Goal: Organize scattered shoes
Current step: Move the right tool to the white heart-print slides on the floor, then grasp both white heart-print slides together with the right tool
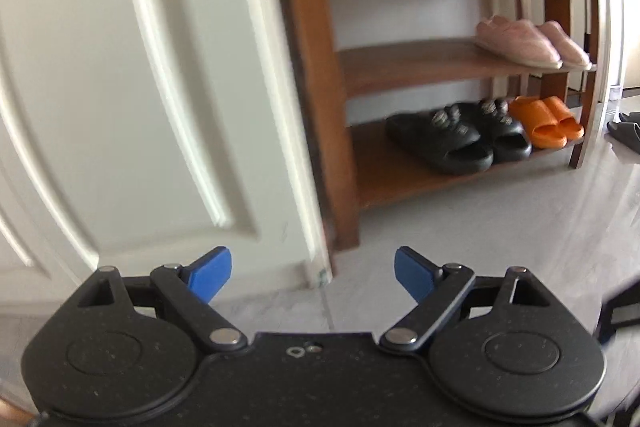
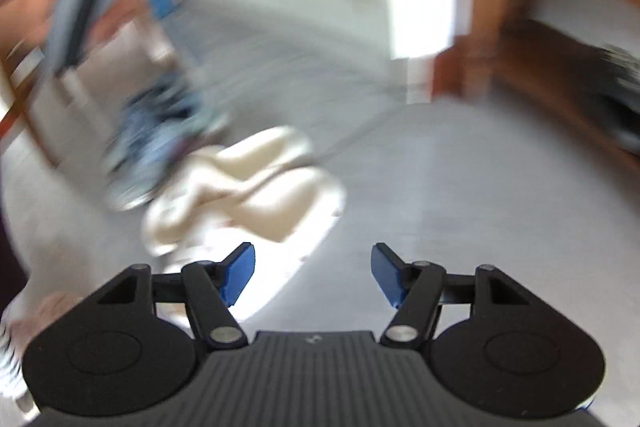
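Entrance area with a pale grey floor (image 1: pixel 500 227), a white panelled door (image 1: pixel 140 87) and a wooden shoe rack (image 1: pixel 440 67) just beside it. Rack, bottom shelf: black slippers (image 1: pixel 452 141) and orange slides (image 1: pixel 546 121), side by side. Shelf above: pink slippers (image 1: pixel 532 41). Dark footwear (image 1: pixel 626 129) on the floor right of the rack, cut off by the frame edge. Right wrist view heavily smeared; cream slippers (image 2: pixel 256 187) lay on the floor, a bluish shoe-like blur (image 2: pixel 160 139) beside them, not identifiable. Left gripper (image 1: pixel 313 273): jaws released, holding nothing, over the floor near the door. Right gripper (image 2: pixel 313 273): jaws released, empty, just short of the cream slippers.
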`<state>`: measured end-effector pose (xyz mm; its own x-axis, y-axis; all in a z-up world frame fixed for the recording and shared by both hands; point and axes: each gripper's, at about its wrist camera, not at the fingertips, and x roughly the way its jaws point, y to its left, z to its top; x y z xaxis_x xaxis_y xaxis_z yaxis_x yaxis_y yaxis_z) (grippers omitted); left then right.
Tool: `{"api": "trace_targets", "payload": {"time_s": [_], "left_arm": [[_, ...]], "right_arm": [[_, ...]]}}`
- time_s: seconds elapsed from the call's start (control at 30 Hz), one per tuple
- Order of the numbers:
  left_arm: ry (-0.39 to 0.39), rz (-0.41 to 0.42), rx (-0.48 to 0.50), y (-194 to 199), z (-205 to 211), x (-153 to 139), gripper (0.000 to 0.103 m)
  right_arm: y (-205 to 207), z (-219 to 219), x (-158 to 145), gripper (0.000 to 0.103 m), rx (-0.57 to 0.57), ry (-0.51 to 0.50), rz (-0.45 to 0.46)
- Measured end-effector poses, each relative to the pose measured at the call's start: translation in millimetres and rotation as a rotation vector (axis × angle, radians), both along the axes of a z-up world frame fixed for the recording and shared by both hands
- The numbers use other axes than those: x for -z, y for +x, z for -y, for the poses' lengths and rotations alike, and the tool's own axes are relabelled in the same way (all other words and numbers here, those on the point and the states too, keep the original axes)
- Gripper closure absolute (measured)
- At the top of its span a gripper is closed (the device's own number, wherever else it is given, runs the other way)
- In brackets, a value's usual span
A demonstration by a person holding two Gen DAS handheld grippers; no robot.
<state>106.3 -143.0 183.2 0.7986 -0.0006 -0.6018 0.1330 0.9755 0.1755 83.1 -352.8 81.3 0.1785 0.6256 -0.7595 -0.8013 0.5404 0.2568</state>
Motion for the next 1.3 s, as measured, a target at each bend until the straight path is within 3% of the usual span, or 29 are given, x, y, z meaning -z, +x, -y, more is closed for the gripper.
{"api": "trace_targets", "payload": {"time_s": [0.17, 0.27, 0.33, 0.4, 0.47, 0.63, 0.77, 0.87, 0.97, 1.07, 1.1, 1.3], "left_arm": [[0.018, 0.073, 0.065, -11, -24, 4, 0.014], [-0.062, 0.107, 0.051, -4, -35, 2, 0.014], [-0.113, 0.112, 0.034, 1, -40, 0, 0.014], [-0.167, 0.107, 0.026, 4, -45, -1, 0.014], [-0.181, 0.102, 0.027, 5, -47, -2, 0.014], [-0.227, 0.041, 0.019, 0, -52, -2, 0.013], [-0.243, 0.024, 0.037, -5, -52, 3, 0.013], [-0.209, 0.052, 0.067, -6, -47, 6, 0.013], [-0.229, 0.073, 0.070, -1, -46, 9, 0.013], [-0.256, 0.091, 0.055, 8, -44, 9, 0.013], [-0.267, 0.093, 0.050, 12, -42, 9, 0.013], [-0.303, 0.117, 0.053, 28, -22, 2, 0.013]], "right_arm": [[-51, -72, 25, 0.035, 0.086, 0.026, -0.194], [-96, -102, 44, 0.035, 0.186, -0.074, -0.198], [-120, -116, 66, 0.035, 0.359, -0.119, -0.234], [-134, -126, 78, 0.035, 0.472, -0.144, -0.164], [-138, -133, 88, 0.035, 0.552, -0.094, -0.128], [-127, -154, 107, 0.033, 0.689, -0.053, -0.062], [-115, -162, 117, 0.031, 0.744, -0.088, 0.101], [-104, -160, 121, 0.030, 0.702, -0.090, 0.163], [-96, -157, 121, 0.039, 0.644, -0.083, 0.190], [-82, -144, 109, 0.069, 0.562, -0.060, 0.168], [-79, -142, 106, 0.074, 0.554, -0.068, 0.182], [-49, -98, 62, 0.077, 0.662, 0.005, 0.240]]}}
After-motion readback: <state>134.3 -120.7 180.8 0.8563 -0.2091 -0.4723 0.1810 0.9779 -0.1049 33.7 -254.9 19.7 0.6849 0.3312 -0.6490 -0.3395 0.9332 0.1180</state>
